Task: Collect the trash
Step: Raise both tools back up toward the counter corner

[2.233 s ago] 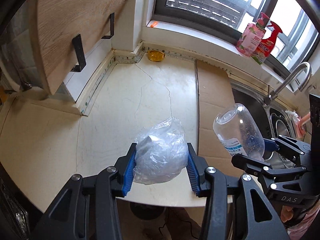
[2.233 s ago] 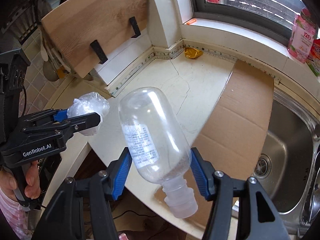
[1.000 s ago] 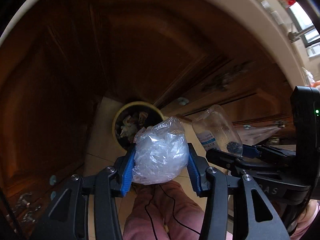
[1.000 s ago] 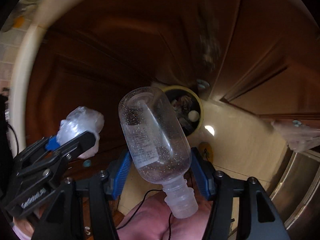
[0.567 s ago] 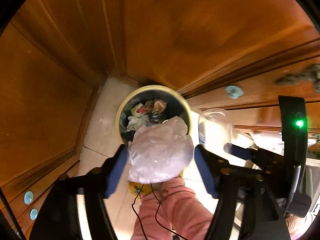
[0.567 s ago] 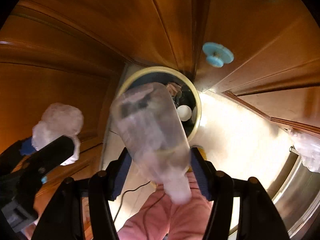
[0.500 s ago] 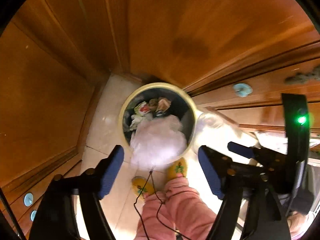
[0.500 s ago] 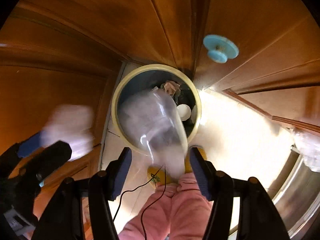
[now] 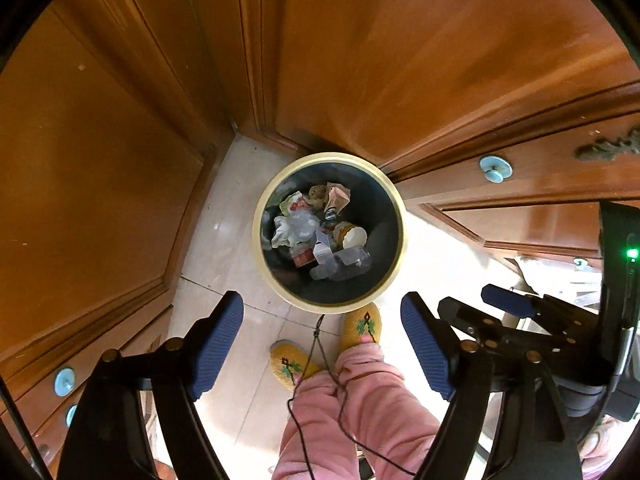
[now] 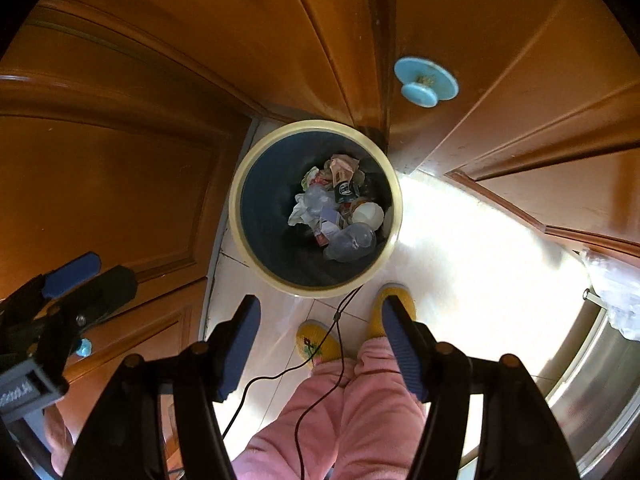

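Note:
A round trash bin (image 9: 394,200) with a cream rim stands on the tiled floor below me; it also shows in the right wrist view (image 10: 236,184). Inside lie the clear plastic bottle (image 9: 340,262) (image 10: 352,242), the crumpled clear plastic bag (image 9: 302,224) (image 10: 316,198) and other rubbish. My left gripper (image 9: 322,346) is open and empty above the bin's near edge. My right gripper (image 10: 318,344) is open and empty too, also above the near edge. Each gripper shows in the other's view, the right (image 9: 508,308) and the left (image 10: 80,272).
Brown wooden cabinet doors (image 9: 360,52) with pale blue knobs (image 10: 426,82) surround the bin at the corner. The person's pink trousers (image 9: 360,408) and yellow slippers (image 9: 362,326) stand just in front of the bin. A thin black cable (image 10: 320,360) hangs down.
Both grippers came down from the counter to above the bin and opened. The plastic bag and the bottle fell out of them and now lie in the bin.

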A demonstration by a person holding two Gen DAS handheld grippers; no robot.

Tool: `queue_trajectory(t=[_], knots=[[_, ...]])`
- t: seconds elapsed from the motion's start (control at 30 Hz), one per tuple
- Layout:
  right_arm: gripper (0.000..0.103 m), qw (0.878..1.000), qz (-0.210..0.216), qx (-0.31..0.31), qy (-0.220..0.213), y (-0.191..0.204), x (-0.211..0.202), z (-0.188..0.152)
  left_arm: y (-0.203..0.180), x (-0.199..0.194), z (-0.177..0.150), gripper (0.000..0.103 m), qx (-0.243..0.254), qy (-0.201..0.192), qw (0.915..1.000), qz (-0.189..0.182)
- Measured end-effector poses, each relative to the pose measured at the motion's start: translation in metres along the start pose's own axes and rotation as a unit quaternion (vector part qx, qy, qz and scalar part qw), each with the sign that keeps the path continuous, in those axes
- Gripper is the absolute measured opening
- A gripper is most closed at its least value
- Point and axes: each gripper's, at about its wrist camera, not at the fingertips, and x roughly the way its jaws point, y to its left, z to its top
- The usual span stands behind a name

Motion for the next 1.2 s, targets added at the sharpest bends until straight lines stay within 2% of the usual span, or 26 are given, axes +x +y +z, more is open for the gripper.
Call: queue_trajectory(t=[0.13, 0.33, 0.57, 0.6, 0.83, 0.97, 1.0, 1.2], knots=[[0.064, 1.0, 0.009, 0.001, -0.004, 0.002, -0.019, -0.006, -0.007, -0.027, -0.004, 0.079, 0.009, -0.006, 0.9999, 0.003], [0.064, 0.999, 0.019, -0.02, -0.022, 0.023, -0.081, -0.026, -0.021, -0.088, -0.018, 0.079, 0.019, -0.029, 0.9994, -0.005], [0.064, 0.997, 0.027, -0.04, -0.062, 0.047, -0.17, -0.05, -0.04, -0.189, -0.037, 0.079, 0.045, -0.086, 0.9952, -0.011], [0.064, 0.996, 0.026, -0.044, -0.07, 0.05, -0.184, -0.054, -0.04, -0.205, -0.039, 0.079, 0.058, -0.117, 0.9911, -0.028], [0.064, 0.987, 0.027, -0.062, -0.143, 0.073, -0.28, -0.083, -0.053, -0.311, -0.058, 0.081, 0.082, -0.206, 0.9747, -0.028], [0.064, 0.978, 0.024, -0.073, -0.193, 0.08, -0.329, -0.098, -0.061, -0.361, -0.068, 0.086, 0.098, -0.256, 0.9613, -0.032], [0.064, 0.976, 0.024, -0.075, -0.205, 0.08, -0.339, -0.101, -0.062, -0.373, -0.07, 0.086, 0.101, -0.25, 0.9626, -0.023], [0.064, 0.962, 0.016, -0.071, -0.264, 0.078, -0.397, -0.111, -0.077, -0.43, -0.073, 0.087, 0.127, -0.305, 0.9434, -0.027]])
